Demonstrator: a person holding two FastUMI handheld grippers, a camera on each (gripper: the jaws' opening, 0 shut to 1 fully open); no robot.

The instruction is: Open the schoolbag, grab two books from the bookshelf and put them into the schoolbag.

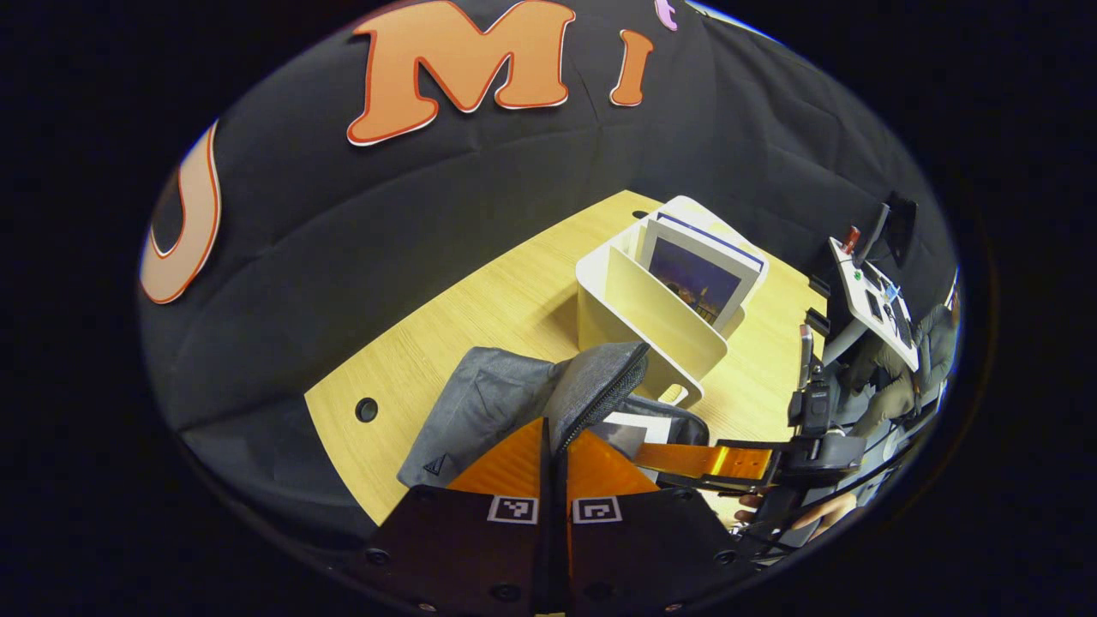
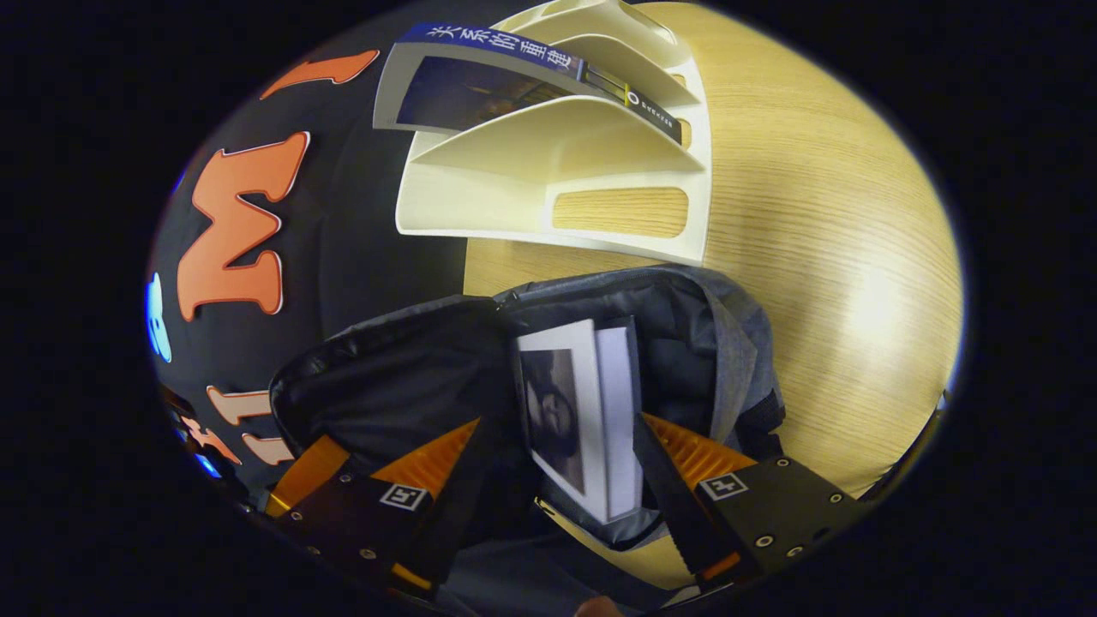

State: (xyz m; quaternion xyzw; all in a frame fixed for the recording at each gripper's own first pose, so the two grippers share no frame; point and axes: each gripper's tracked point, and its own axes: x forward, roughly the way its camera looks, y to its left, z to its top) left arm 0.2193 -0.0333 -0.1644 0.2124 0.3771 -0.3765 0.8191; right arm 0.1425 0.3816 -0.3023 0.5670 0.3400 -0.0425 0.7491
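Note:
The grey schoolbag [image 1: 484,398] lies on the wooden table [image 1: 480,313], and my left gripper [image 1: 555,428] is shut on its raised flap [image 1: 600,377] beside the zipper. In the right gripper view the schoolbag [image 2: 686,334] gapes open with a black-and-white book [image 2: 570,411] standing inside. My right gripper [image 2: 561,422] is open, its fingers wide apart on either side of that book. From the left gripper view, the right gripper [image 1: 664,458] reaches into the bag's mouth. The white bookshelf [image 1: 638,313] [image 2: 548,184] behind the bag holds a blue book [image 1: 698,278] [image 2: 514,68].
The black cloth wall rises close behind the table. A round cable hole [image 1: 367,410] sits near the table's left corner. Beyond the table's right side are a person [image 1: 896,377] and a stand with a white panel [image 1: 866,291]. Bare tabletop [image 2: 823,257] extends beside the shelf.

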